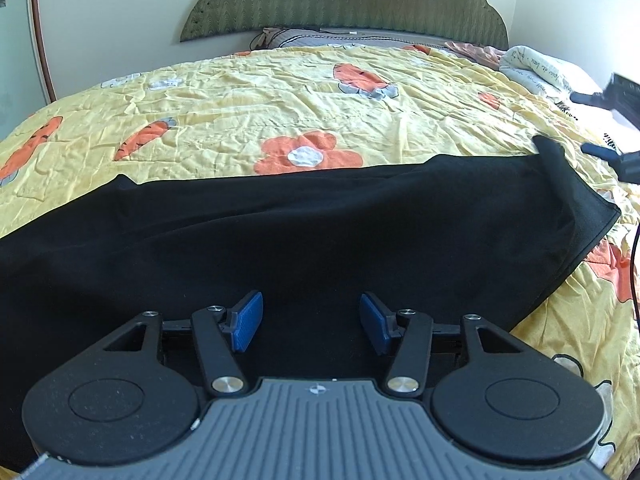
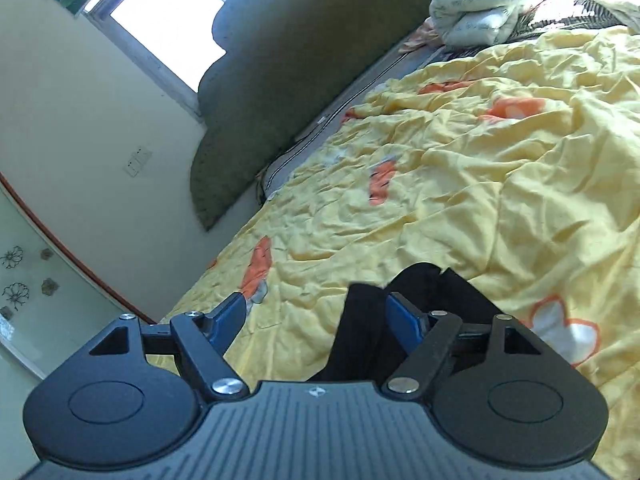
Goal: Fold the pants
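Note:
Black pants (image 1: 304, 232) lie spread across the yellow bedcover (image 1: 280, 96) in the left wrist view, from the left edge to a hem corner at the right. My left gripper (image 1: 311, 322) is open just above the pants' near part, with nothing between its blue pads (image 1: 249, 322). In the right wrist view my right gripper (image 2: 316, 322) is open. A raised fold of the black pants (image 2: 362, 332) lies between its jaws, against the right blue pad (image 2: 404, 320). The right gripper also shows at the far right of the left wrist view (image 1: 608, 128).
A green padded headboard (image 1: 344, 0) stands at the back. A folded white quilt (image 2: 476, 16) and pillows lie near it. A black cable (image 1: 633, 264) hangs at the right. A window (image 2: 168, 20) and a wall with a socket are on the left.

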{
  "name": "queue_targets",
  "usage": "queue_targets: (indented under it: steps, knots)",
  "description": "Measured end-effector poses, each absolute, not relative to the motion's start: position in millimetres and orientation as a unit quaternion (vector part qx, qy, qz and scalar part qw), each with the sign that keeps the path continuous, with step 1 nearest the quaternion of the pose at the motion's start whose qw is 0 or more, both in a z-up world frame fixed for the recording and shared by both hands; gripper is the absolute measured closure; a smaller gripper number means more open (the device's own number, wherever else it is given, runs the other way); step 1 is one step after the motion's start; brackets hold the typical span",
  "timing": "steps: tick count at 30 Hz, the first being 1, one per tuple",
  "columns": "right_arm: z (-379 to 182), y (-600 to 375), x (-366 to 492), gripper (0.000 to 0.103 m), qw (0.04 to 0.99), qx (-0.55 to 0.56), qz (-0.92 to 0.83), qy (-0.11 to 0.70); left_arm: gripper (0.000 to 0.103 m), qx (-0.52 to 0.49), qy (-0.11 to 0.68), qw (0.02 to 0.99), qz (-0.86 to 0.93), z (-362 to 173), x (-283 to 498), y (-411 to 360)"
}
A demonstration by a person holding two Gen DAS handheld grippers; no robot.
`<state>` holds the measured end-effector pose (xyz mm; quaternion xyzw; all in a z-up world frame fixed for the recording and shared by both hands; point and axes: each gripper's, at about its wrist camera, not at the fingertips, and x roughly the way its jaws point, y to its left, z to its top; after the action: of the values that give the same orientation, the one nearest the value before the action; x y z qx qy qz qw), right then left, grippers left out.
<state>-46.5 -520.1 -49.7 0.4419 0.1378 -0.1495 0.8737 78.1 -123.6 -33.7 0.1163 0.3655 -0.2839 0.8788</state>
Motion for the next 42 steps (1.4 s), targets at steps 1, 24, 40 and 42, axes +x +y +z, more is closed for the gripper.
queue_targets:
  steps: [1,24,40,42]
  knots:
    - [-56.3,-520.8,-51.4,0.026,0.868,0.452,-0.149,0.142,0.043,0.116,0.364,0.879,-0.285,-34.5,77.9,-123.5]
    - [-94.4,-523.7,-8.8,0.070,0.838,0.502,-0.137,0.167,0.036,0.123,0.350,0.885,-0.281,-37.7,75.8,-127.3]
    - [-75.4,-526.2,-110.5,0.099,0.851,0.441,-0.236,0.158,0.036,0.099,0.354,0.888,-0.276,-34.4,76.9,-122.4]
    - [-95.8,-525.0,-120.9,0.099,0.833,0.467,-0.246,0.165,0.036,0.108,0.353,0.887,-0.278,-34.7,74.5,-123.9]
